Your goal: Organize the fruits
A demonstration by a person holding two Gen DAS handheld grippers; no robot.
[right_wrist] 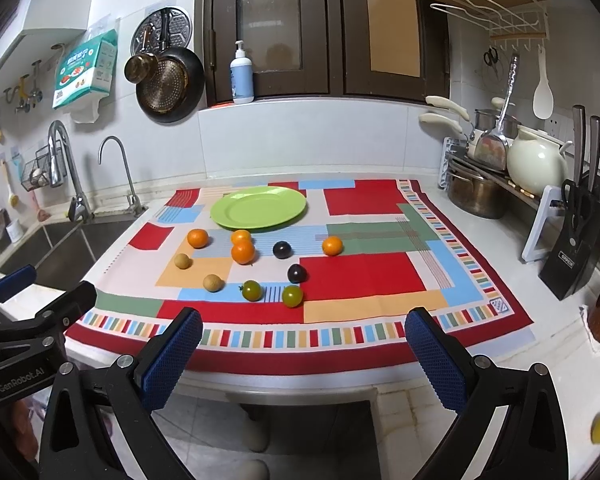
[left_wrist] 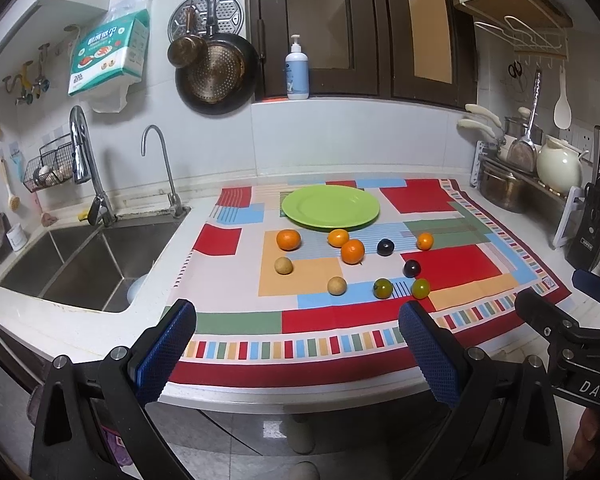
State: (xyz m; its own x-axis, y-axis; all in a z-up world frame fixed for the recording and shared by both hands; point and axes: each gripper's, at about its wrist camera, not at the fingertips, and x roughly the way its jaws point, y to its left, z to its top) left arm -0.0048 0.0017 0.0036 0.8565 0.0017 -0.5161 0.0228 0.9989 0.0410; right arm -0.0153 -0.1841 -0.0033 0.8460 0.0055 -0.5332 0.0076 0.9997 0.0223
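A green plate (left_wrist: 331, 206) (right_wrist: 259, 206) sits empty at the back of a colourful cloth (left_wrist: 456, 264) (right_wrist: 364, 276). In front of it lie several loose fruits: oranges (left_wrist: 288, 239) (right_wrist: 243, 251), two tan round fruits (left_wrist: 337, 285) (right_wrist: 213, 282), two dark plums (left_wrist: 385, 247) (right_wrist: 297, 273) and two green tomatoes (left_wrist: 383, 288) (right_wrist: 292, 295). My left gripper (left_wrist: 298, 330) is open and empty, held off the counter's front edge. My right gripper (right_wrist: 304, 334) is open and empty at the same edge; it also shows in the left wrist view (left_wrist: 556, 320).
A steel sink (left_wrist: 88, 260) with two taps lies left of the cloth. A dish rack with a pot (right_wrist: 474, 196) and white kettle (right_wrist: 534, 164), and a knife block (right_wrist: 576, 236), stand on the right. A soap bottle (left_wrist: 297, 70) stands on the sill. Pans hang on the wall.
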